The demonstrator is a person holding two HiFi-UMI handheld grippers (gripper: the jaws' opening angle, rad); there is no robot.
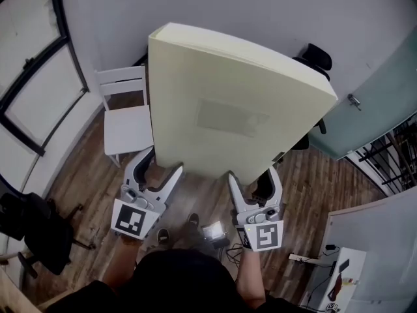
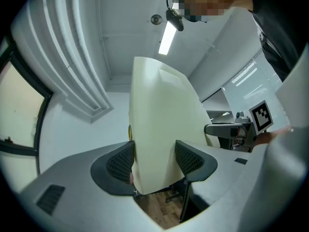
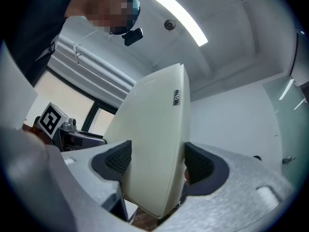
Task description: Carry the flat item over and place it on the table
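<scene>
The flat item (image 1: pixel 228 109) is a large, thick cream panel with a pale rectangular label on its face. It is held upright above the wooden floor in front of me. My left gripper (image 1: pixel 163 163) is shut on its lower left edge and my right gripper (image 1: pixel 253 175) on its lower right edge. In the left gripper view the panel (image 2: pixel 159 124) fills the gap of the left gripper (image 2: pixel 154 161), with both black pads against it. The right gripper view shows the panel (image 3: pixel 154 129) clamped the same way in the right gripper (image 3: pixel 158 163). A small tag sits on its edge.
A white wooden chair (image 1: pixel 127 119) stands behind the panel at the left, by a dark-framed window. Black office chairs stand at the back right (image 1: pixel 316 59) and the near left (image 1: pixel 36 230). A glass door (image 1: pixel 371 103) is at the right, and a white table (image 1: pixel 384 227) at the lower right.
</scene>
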